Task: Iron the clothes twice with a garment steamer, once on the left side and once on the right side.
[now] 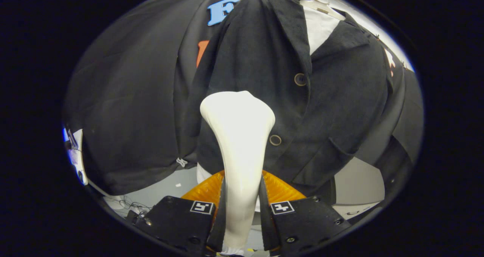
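Steamer [238, 136] between fingers, before jacket [332, 98]

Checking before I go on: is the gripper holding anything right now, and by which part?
Yes. The gripper is shut on the steamer, both fingers pressing its narrow handle, the wide head against the dark jacket.

The garment steamer [237, 143], clamped between the gripper [240, 211] fingers, hid part of the dark jacket [332, 98] ahead; its head's face against the cloth could not be seen.

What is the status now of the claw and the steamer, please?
Claw shut on steamer. Steamer head against the dark jacket, beside its buttons. Nothing in the way.
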Demonstrator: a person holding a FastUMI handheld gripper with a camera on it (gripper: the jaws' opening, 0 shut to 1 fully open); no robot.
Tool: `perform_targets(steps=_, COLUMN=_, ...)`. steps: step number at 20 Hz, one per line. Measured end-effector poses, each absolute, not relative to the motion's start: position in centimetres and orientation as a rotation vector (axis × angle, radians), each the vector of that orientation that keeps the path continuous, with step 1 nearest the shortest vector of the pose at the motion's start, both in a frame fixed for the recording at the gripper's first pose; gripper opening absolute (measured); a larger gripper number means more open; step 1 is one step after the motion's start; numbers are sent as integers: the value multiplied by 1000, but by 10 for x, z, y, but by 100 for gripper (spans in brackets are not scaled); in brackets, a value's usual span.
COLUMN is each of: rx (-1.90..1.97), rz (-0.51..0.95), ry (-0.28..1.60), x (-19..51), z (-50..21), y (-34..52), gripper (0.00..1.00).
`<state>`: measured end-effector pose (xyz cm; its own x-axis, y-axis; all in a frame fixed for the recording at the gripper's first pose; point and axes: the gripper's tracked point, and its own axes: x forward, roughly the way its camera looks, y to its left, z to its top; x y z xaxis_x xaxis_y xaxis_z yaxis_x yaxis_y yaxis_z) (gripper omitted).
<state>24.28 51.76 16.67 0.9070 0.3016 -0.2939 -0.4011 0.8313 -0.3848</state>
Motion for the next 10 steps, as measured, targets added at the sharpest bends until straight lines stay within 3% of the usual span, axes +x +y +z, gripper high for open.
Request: perform_targets(steps=10, rx=-484, rz=368, ry=318, x=253, z=103, y=500, gripper=42)
